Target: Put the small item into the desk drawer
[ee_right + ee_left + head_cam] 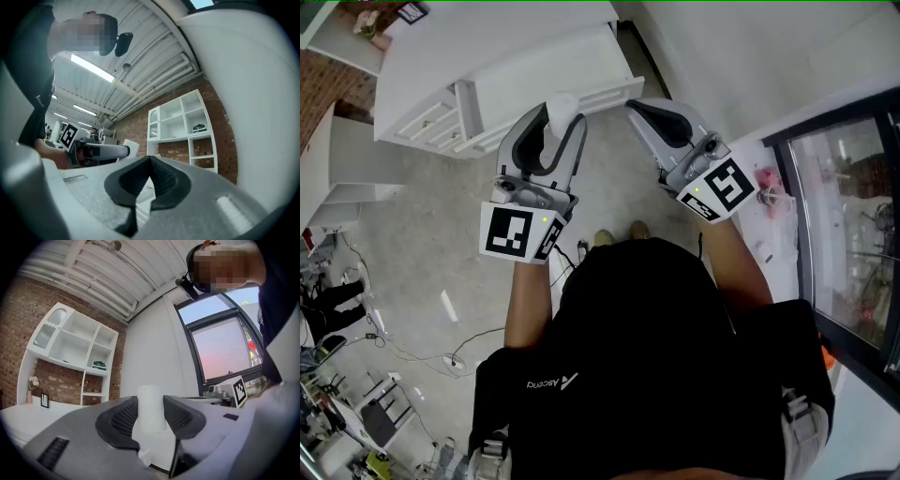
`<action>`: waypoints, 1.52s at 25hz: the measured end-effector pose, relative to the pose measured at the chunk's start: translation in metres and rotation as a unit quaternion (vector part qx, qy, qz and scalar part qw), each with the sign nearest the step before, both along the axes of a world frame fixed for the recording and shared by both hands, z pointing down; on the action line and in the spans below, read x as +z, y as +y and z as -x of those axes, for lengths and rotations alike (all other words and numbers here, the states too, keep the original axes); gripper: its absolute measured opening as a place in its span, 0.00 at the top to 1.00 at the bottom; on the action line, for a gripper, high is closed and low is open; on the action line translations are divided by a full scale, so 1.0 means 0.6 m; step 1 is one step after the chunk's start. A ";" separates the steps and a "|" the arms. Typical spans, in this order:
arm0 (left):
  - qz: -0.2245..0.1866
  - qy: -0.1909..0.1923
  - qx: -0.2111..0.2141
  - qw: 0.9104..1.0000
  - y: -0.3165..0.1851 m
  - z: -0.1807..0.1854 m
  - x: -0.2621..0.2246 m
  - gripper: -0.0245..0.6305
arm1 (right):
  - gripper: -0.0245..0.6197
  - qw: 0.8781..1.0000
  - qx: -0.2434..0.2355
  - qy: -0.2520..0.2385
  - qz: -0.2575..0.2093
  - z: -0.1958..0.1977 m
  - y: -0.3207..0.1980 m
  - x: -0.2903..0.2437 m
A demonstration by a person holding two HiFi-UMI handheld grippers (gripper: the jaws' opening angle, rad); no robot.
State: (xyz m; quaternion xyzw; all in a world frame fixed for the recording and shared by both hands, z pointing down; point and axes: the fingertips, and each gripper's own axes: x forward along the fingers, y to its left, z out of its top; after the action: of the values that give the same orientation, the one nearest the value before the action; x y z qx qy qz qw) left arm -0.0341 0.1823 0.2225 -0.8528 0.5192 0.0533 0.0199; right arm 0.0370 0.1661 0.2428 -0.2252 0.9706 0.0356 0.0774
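Carrying the white tube [151, 411] toward the desk [516, 56].
My left claw [151, 404] clamps it; right claw [150, 161], closed and empty, should open a drawer [431, 120].

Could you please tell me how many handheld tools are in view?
2. The left tool, centre-left in the head view, is shut on a small white item; the right tool beside it is shut and empty. None seems hidden.
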 end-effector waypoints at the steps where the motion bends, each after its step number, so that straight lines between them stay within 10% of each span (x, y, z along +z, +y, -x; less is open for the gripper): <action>1: 0.000 0.000 0.001 1.000 -0.002 0.000 0.001 0.71 | 0.96 1.000 0.000 0.001 -0.002 0.001 -0.001 0.001; 38: -0.004 0.012 0.028 1.000 -0.030 0.137 0.027 0.70 | 0.96 0.999 0.042 0.027 -0.016 0.111 -0.034 0.017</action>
State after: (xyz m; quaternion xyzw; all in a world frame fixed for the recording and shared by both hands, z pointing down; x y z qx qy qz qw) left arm -0.1165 0.1646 0.2386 -0.8663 0.4948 0.0667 0.0155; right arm -0.0297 0.1459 0.2528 -0.2635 0.9613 0.0607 0.0530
